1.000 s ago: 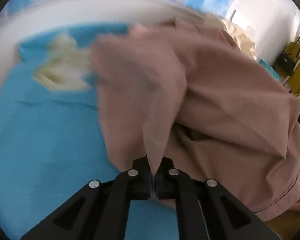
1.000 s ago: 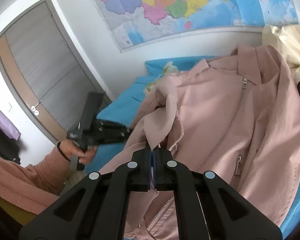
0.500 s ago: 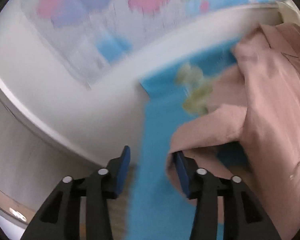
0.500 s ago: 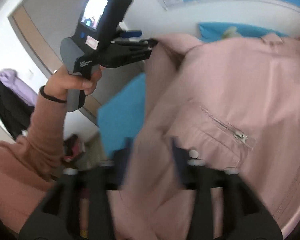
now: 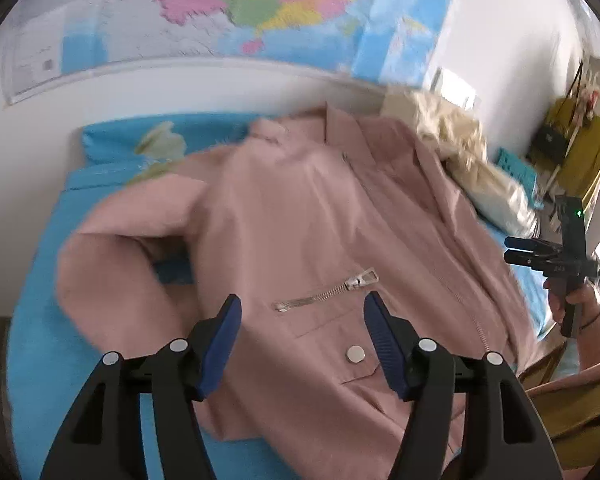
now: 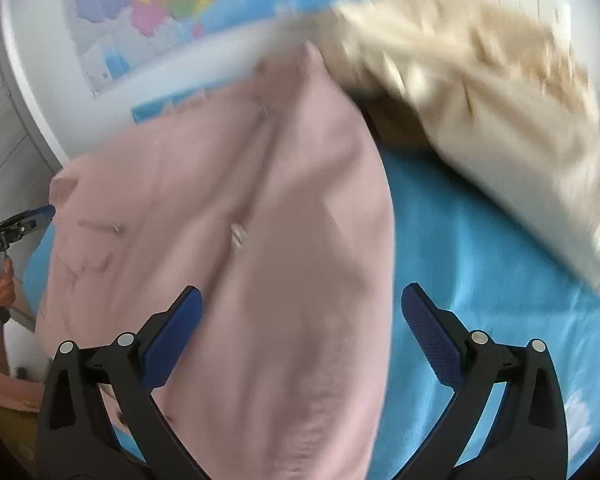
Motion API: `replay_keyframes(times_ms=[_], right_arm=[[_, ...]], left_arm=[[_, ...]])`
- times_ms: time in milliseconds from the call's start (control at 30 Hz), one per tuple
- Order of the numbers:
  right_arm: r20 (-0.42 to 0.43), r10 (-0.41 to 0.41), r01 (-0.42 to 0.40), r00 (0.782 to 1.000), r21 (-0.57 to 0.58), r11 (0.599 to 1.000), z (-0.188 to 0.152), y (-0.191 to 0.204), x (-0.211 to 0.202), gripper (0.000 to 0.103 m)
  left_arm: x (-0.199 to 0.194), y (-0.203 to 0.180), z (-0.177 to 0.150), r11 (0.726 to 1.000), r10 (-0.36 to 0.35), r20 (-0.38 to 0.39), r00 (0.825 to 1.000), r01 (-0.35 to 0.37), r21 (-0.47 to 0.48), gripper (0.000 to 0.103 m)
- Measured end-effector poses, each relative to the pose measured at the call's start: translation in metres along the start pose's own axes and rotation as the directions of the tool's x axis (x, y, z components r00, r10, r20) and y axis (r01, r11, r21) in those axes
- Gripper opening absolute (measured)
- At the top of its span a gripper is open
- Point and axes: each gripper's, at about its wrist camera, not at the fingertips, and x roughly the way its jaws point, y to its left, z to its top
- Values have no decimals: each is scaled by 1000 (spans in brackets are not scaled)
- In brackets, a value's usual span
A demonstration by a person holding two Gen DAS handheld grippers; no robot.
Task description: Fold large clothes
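Pink jacket [image 5: 300,216] lies spread face up on the blue bed sheet [image 5: 36,340], collar toward the wall map [image 5: 236,4], one sleeve [image 5: 112,248] bent back at its left side. A chest zipper [image 5: 324,290] and a snap button [image 5: 355,354] show just ahead of the left tool [image 5: 302,344] — its jaws are opening, released, with nothing pinched between them. The right tool [image 6: 300,340] is also opening, wide apart over the jacket's edge, gripping no cloth. A cream garment [image 6: 500,120] is heaped beside the jacket — blurred.
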Motion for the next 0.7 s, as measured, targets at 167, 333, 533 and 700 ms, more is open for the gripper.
replay_keyframes(times_ms=[167, 333, 533, 700], right_arm=[[-70, 161, -155, 984, 84, 984, -4, -17, 19, 4], [135, 118, -130, 984, 90, 987, 28, -56, -62, 3], [67, -237, 223, 969, 169, 960, 44, -136, -67, 38], [105, -342, 323, 934, 165, 932, 21, -108, -71, 73]], left_arm=[[24, -6, -1, 999, -3, -39, 999, 2, -32, 62], [13, -3, -7, 999, -15, -27, 1000, 13, -48, 63], [21, 0, -8, 998, 9, -53, 999, -12, -59, 64], [5, 23, -9, 989, 15, -13, 1000, -16, -146, 68]])
